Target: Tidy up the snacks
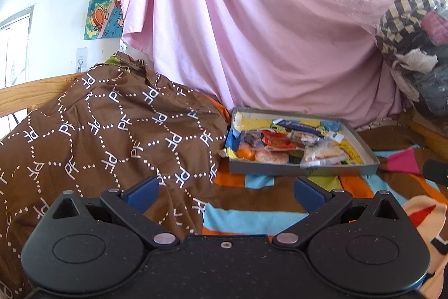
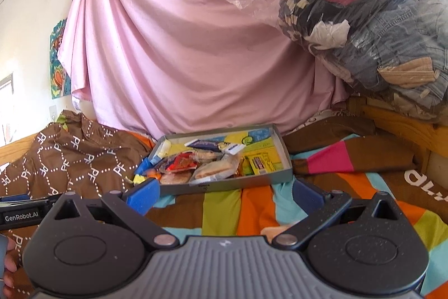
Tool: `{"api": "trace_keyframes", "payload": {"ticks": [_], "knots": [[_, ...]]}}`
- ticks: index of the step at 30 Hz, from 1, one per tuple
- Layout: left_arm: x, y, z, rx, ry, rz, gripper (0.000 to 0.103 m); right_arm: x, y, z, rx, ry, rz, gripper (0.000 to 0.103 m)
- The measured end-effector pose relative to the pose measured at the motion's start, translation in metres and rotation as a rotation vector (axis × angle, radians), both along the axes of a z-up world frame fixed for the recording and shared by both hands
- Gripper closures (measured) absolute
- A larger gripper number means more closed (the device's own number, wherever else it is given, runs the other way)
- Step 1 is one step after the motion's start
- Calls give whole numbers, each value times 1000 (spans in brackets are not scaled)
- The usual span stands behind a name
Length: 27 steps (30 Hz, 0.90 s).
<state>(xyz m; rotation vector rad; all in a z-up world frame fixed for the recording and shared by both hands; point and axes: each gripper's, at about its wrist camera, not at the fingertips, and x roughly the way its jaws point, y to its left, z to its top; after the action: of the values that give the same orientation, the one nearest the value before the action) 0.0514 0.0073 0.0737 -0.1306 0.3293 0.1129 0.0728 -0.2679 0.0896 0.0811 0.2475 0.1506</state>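
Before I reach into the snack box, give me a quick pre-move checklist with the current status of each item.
1. Left gripper jaws open and empty: ok.
2. Right gripper jaws open and empty: ok.
3. Snack box in view of both cameras, ahead of both grippers: ok.
4. Path over the striped blanket to the box free of obstacles: ok.
5. Snacks sorted: not ok, wrapped sandwich and red packet lie jumbled together.
6. Box steady on the soft bedding: cannot tell.
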Motion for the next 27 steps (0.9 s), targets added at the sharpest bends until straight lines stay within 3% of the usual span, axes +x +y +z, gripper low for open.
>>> {"api": "trace_keyframes", "payload": {"ticks": [10,27], "knots": [[-9,5,-20,41,41,2,1,-4,5,-21,22,49,4,0],[-14,10,-42,37,71,-33,1,-10,18,-45,-24,110,-20,0]]}}
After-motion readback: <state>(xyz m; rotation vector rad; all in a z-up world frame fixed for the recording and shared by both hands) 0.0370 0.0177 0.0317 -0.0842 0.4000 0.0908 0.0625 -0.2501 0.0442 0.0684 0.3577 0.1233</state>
